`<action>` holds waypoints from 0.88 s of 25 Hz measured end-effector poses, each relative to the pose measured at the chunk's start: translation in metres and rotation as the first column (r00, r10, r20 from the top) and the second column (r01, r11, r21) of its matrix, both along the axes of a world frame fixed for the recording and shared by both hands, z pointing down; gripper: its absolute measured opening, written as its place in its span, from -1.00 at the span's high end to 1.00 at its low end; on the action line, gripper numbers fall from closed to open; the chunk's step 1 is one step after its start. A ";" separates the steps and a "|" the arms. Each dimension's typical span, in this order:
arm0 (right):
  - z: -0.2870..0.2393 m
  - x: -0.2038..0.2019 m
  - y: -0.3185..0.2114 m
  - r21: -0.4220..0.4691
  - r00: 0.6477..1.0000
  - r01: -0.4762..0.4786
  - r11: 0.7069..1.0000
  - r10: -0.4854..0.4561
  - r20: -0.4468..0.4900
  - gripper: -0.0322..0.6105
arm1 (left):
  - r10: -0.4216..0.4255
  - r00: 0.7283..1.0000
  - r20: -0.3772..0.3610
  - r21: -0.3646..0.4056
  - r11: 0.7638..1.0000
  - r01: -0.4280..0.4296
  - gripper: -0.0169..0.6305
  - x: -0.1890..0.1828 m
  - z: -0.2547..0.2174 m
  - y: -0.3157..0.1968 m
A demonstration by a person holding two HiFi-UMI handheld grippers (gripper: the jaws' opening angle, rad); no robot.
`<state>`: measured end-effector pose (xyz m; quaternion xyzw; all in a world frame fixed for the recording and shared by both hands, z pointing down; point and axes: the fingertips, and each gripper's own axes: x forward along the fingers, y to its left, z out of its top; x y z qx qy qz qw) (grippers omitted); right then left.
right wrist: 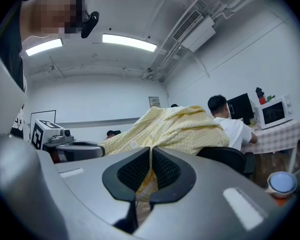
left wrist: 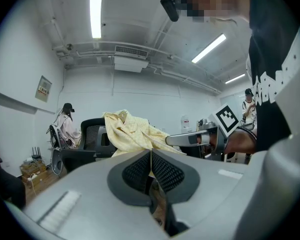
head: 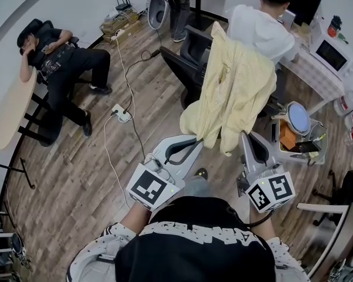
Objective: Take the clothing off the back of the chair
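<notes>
Nearest, at six o'clock — black shirt [head: 194, 239] of the person holding both tools. Just above, left gripper [head: 197, 140] at eleven and right gripper [head: 246, 135] at one, jaws of each clenched on the lower edge of the yellow garment [head: 232, 93] (thin fold pinched between them). Draped over the back of the black chair [head: 188, 60] at twelve, hanging down toward both grippers.

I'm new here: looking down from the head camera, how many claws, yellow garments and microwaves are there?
Claws: 2, the left claw and the right claw
Yellow garment: 1
Microwave: 1
Total: 4
</notes>
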<state>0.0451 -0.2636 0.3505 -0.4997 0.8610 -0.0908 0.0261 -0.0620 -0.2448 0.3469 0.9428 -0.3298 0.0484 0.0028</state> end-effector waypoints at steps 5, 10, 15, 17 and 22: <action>0.003 0.000 0.010 -0.003 1.000 -0.001 1.000 0.001 0.002 0.82 | -0.002 1.000 0.000 0.006 1.000 0.002 0.93 -0.001 0.003 0.011; 0.002 -0.003 0.020 0.002 1.000 0.009 1.000 -0.009 0.001 0.82 | 0.000 1.000 -0.002 0.006 1.000 0.000 0.93 0.000 0.004 0.019; 0.001 -0.004 0.029 0.000 1.000 0.007 1.000 -0.007 0.003 0.82 | 0.003 1.000 -0.004 0.003 1.000 -0.003 0.93 -0.001 0.002 0.029; 0.001 -0.005 0.032 -0.001 1.000 0.011 1.000 -0.011 0.001 0.82 | 0.001 1.000 -0.003 0.000 1.000 -0.001 0.93 -0.001 0.002 0.032; 0.003 -0.008 0.040 -0.007 1.000 0.016 1.000 -0.016 0.005 0.82 | 0.000 1.000 -0.001 0.034 0.999 0.000 0.93 -0.004 0.005 0.039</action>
